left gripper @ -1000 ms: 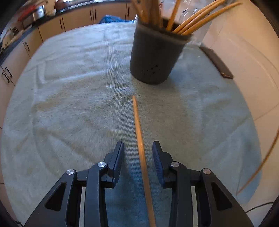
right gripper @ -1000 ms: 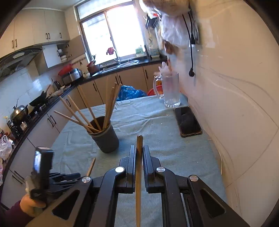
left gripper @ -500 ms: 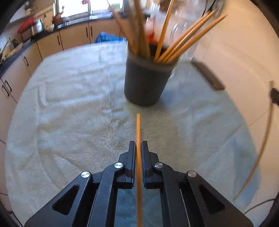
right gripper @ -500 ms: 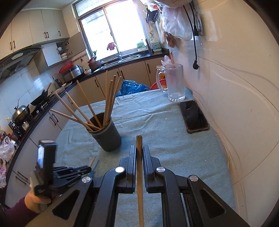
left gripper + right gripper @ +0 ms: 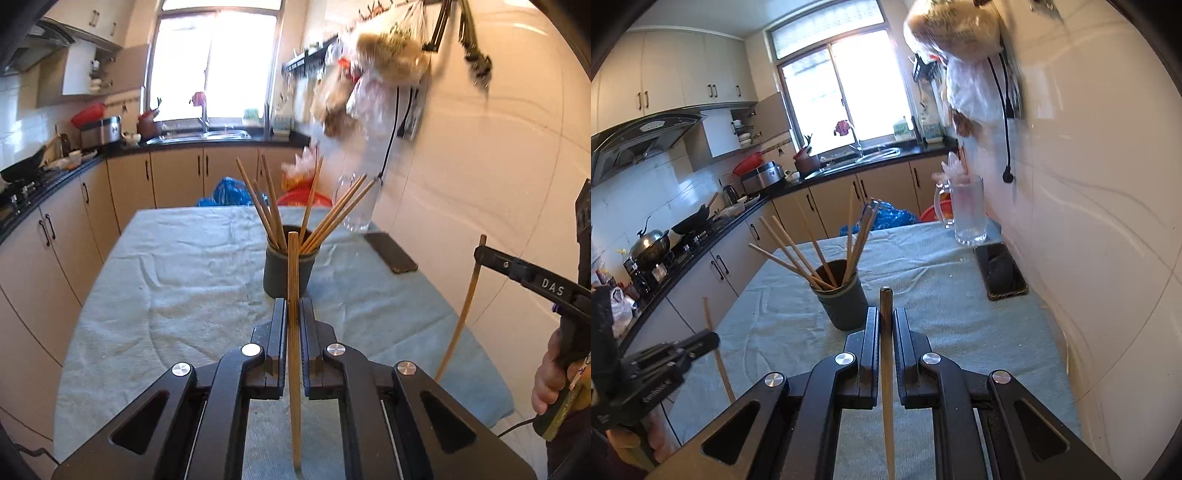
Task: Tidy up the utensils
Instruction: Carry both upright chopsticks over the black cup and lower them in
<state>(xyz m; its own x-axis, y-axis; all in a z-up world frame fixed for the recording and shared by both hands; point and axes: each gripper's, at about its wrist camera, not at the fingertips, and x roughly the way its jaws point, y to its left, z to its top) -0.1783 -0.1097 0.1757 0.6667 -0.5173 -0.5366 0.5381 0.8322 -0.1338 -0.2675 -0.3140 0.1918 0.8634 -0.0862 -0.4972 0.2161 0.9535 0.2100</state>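
Kitchen counter (image 5: 177, 295) under a pale towel carries a dark holder (image 5: 284, 273) of chopsticks mid-frame; left tongs (image 5: 292, 314) and right tongs (image 5: 885, 325) each clamp one chopstick (image 5: 293, 280).

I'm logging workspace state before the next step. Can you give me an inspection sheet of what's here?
Surface: table under a pale green cloth, wrinkled.
Job's things: dark holder upright, filled with chopsticks.
Clutter: glass mug and phone by the wall.
Grippers: left gripper shut on one chopstick; right gripper shut on another chopstick.
Cables: black cord hanging down the wall.
Surroundings: kitchen cabinets, window, bags hung on the wall.
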